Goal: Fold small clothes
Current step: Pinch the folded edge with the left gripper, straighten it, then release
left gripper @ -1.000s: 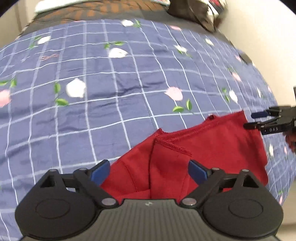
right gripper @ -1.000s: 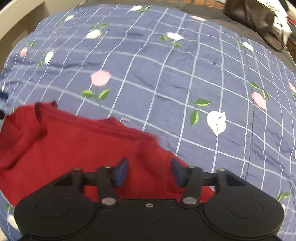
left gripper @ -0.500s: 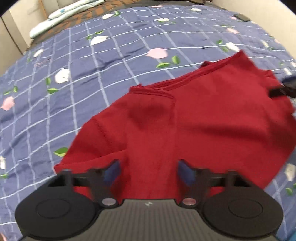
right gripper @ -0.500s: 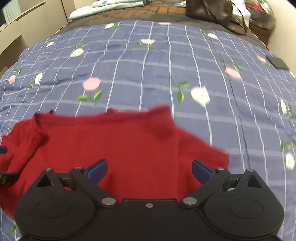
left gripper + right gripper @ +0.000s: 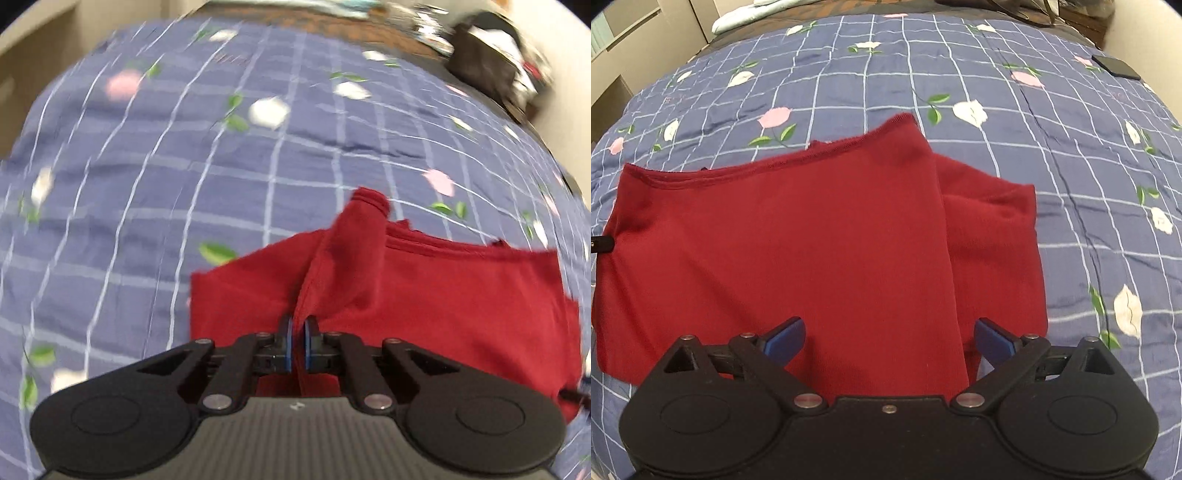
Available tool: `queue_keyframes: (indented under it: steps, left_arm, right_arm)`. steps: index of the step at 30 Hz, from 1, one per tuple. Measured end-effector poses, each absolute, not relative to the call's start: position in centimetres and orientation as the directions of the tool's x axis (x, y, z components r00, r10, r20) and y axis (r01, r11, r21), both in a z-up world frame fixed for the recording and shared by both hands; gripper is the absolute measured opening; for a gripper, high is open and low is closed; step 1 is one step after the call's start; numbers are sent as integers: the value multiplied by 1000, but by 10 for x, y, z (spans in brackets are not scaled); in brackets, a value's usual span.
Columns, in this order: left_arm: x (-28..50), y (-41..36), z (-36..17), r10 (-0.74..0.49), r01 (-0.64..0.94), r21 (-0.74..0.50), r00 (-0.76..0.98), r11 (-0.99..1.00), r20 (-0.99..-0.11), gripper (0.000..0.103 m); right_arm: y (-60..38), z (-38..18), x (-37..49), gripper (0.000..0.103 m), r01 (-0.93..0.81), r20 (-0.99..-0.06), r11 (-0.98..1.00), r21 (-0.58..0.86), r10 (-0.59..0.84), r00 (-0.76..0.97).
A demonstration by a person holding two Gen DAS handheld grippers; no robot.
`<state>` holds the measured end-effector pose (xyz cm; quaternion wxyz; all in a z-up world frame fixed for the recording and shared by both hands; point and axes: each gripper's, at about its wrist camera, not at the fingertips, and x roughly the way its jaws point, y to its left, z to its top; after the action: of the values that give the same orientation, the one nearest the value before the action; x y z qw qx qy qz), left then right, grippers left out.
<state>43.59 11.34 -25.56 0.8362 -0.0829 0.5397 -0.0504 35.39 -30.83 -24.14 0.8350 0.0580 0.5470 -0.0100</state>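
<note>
The left tongs are closing, pinching a ridge of the soft red knit garment to lift it for folding; the right tongs gape wide above it, holding nothing.

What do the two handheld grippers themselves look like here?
Both are alike: the left gripper and right gripper have black plastic bodies with two round discs, silver pivot pins, angular linkage arms and blue finger pads. No hands, sleeves or cables show.
</note>
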Motion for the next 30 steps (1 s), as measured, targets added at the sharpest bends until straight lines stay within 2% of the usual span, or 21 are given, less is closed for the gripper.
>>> queue_keyframes:
  steps: [2,3,4,6,7,11,16,21,24,30]
  left_arm:
    - [433,120,-259,-185,-34,-216,400,976,-898,20]
    - [432,122,-258,-191,-42,-228,405,973,-894,31]
    - [431,125,-256,-196,-49,-236,410,971,-891,46]
    - [425,127,-250,-203,-56,-250,429,967,-880,65]
    - [421,127,-246,-207,-53,-255,440,965,-874,72]
    - [403,122,-239,-224,-29,-265,450,964,-865,85]
    - [375,107,-251,-198,20,-207,400,978,-895,87]
    - [372,104,-279,-40,-16,-47,319,999,-947,85]
    - [377,115,-283,-30,-67,-53,303,996,-952,87]
    - [373,119,-271,-31,-72,-55,304,996,-952,90]
  right_arm:
    - [-306,-243,351,98,77,-920,994,75,39,391]
    - [-305,-243,351,98,74,-922,995,69,35,386]
    - [-305,-244,349,98,72,-923,995,63,31,383]
    - [-304,-243,347,98,73,-925,996,55,23,379]
    - [-304,-243,345,98,78,-925,995,54,20,380]
    - [-304,-243,339,99,104,-926,993,53,9,378]
    - [-301,-249,331,100,137,-927,991,1,-50,371]
    - [-308,-265,329,100,182,-931,975,-125,-179,317]
    - [-319,-273,330,102,210,-930,961,-181,-236,283]
    - [-337,-272,324,102,234,-927,952,-197,-258,272]
